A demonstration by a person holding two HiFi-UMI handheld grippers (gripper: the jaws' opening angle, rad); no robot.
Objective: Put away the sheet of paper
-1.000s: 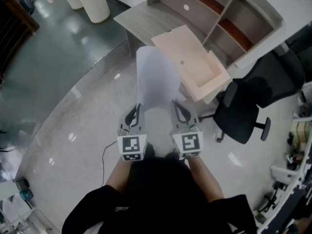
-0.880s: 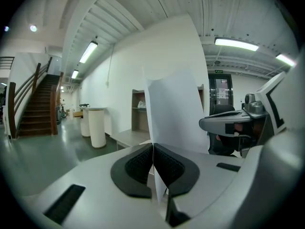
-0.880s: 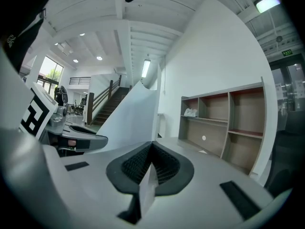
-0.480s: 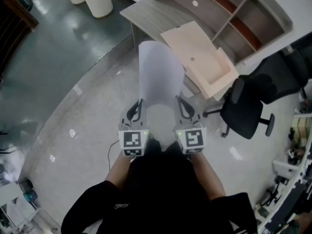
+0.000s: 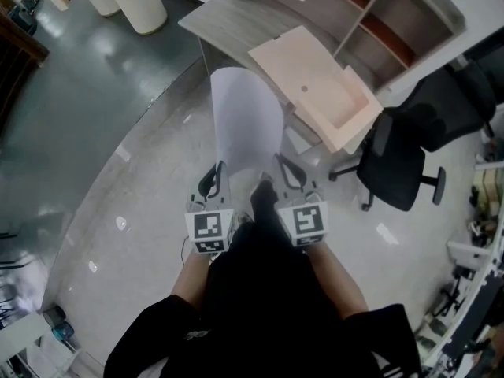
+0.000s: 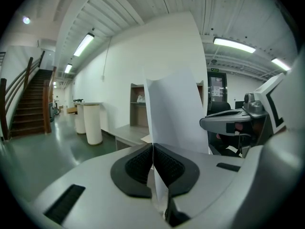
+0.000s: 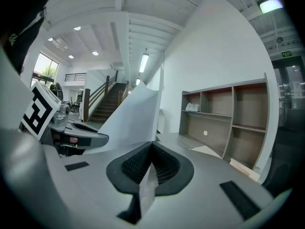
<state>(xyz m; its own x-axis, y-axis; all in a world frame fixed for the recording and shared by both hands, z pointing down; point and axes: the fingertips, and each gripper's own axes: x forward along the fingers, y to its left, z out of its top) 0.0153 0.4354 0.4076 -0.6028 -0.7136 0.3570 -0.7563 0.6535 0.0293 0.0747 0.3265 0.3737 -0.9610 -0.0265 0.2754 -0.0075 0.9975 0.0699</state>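
A white sheet of paper point(image 5: 246, 120) hangs in the air in front of me, curling upward and away from both grippers. My left gripper point(image 5: 216, 178) is shut on its near left edge, and my right gripper point(image 5: 287, 172) is shut on its near right edge. In the left gripper view the sheet point(image 6: 176, 113) rises from the closed black pads point(image 6: 143, 163) of the left gripper point(image 6: 153, 149). In the right gripper view the paper point(image 7: 133, 116) stands pinched in the right gripper point(image 7: 151, 147).
Ahead stands a grey desk point(image 5: 228, 22) with beige boards point(image 5: 315, 81) lying on it and an open shelf unit point(image 5: 370, 14) behind. A black office chair point(image 5: 402, 164) is on the right. A white round pillar point(image 5: 138, 2) stands far left, and a staircase point(image 6: 28, 104) beyond it.
Both grippers have carried the sheet a little forward and down, still shut on it. A person's dark shoe now shows between the grippers.
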